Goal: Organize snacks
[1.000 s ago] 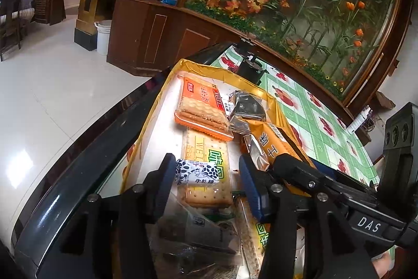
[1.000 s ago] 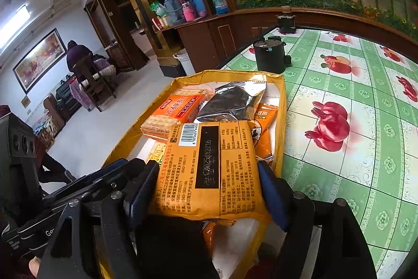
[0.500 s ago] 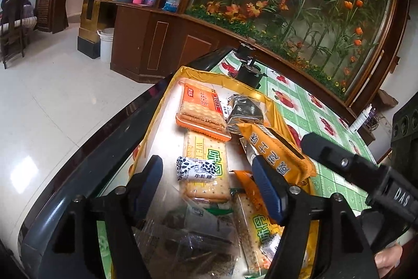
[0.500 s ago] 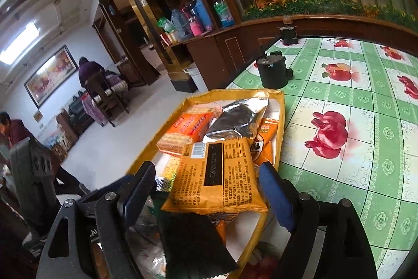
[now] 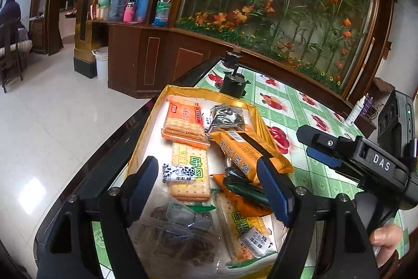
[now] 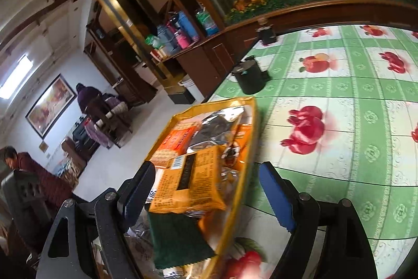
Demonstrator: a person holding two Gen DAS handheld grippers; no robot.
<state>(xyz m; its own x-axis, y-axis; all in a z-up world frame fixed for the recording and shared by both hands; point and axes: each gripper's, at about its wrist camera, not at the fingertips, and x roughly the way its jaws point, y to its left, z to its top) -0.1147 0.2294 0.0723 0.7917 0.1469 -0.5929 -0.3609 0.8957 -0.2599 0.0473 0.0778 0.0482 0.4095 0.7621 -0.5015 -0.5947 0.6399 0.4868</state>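
A yellow-rimmed tray [image 5: 162,106] [image 6: 250,148] holds several snack packs. In the left wrist view I see an orange cracker pack [image 5: 184,122], a yellow cracker pack [image 5: 190,175] with a small black-and-white candy [image 5: 179,173] on it, a silver foil pack [image 5: 227,118] and an orange-yellow pack [image 5: 248,151] lying loose on the pile. My left gripper [image 5: 209,190] is open above the tray's near end. My right gripper [image 6: 206,196] is open above the same orange-yellow pack [image 6: 188,184], and its body shows at the right in the left wrist view [image 5: 365,161]. A dark green pack [image 6: 177,239] lies nearest.
The table has a green cloth with red fruit prints [image 6: 339,85]. A black pot [image 6: 249,79] stands just past the tray and a smaller black jar [image 6: 266,34] farther back. The table's dark edge [image 5: 86,179] runs along the left, with floor beyond. A white bottle [image 5: 356,110] stands far right.
My right gripper opened, let go of the orange-yellow pack onto the tray pile, and drew back to the right. My left gripper opened wider and pulled back from the small candy.
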